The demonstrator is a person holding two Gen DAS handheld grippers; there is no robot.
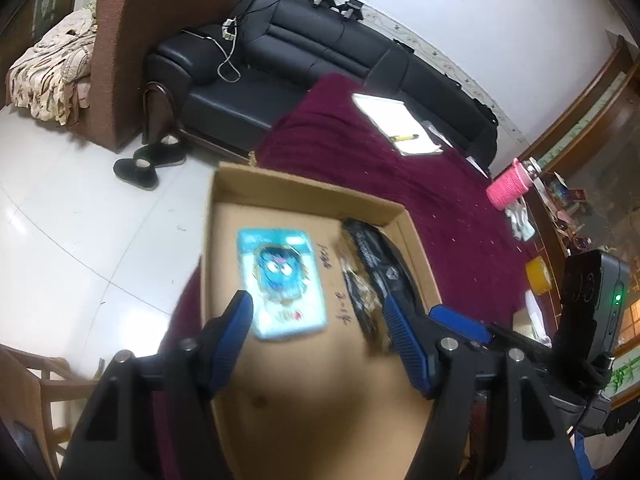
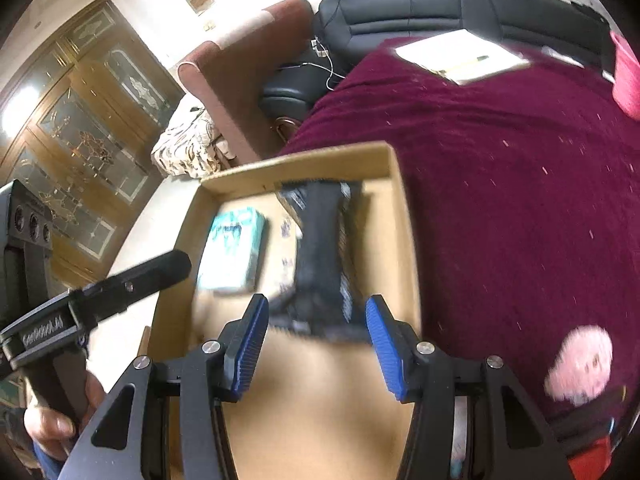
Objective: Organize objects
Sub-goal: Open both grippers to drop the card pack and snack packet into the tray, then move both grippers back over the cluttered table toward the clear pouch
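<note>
An open cardboard box (image 1: 312, 190) (image 2: 296, 168) stands on a maroon tablecloth (image 2: 500, 160). Flat on its floor lies a light blue packet (image 1: 280, 280) (image 2: 236, 248) with a cartoon face; a black packet (image 1: 372, 276) (image 2: 324, 256) lies to its right. My left gripper (image 1: 318, 320) hangs open over the box, above the blue packet's near end, holding nothing. My right gripper (image 2: 318, 308) is open too, its blue pads (image 2: 380, 328) standing apart on either side of the black packet's near end. One black finger of the left gripper (image 2: 152, 272) shows in the right wrist view.
A white notepad with a yellow pen (image 1: 396, 124) lies at the far side of the cloth, a pink wrapped bottle (image 1: 510, 188) to its right. A pink soft thing (image 2: 580, 364) sits right of the box. A black sofa (image 1: 320, 52) stands behind the table, with black shoes (image 1: 148, 164) on the floor.
</note>
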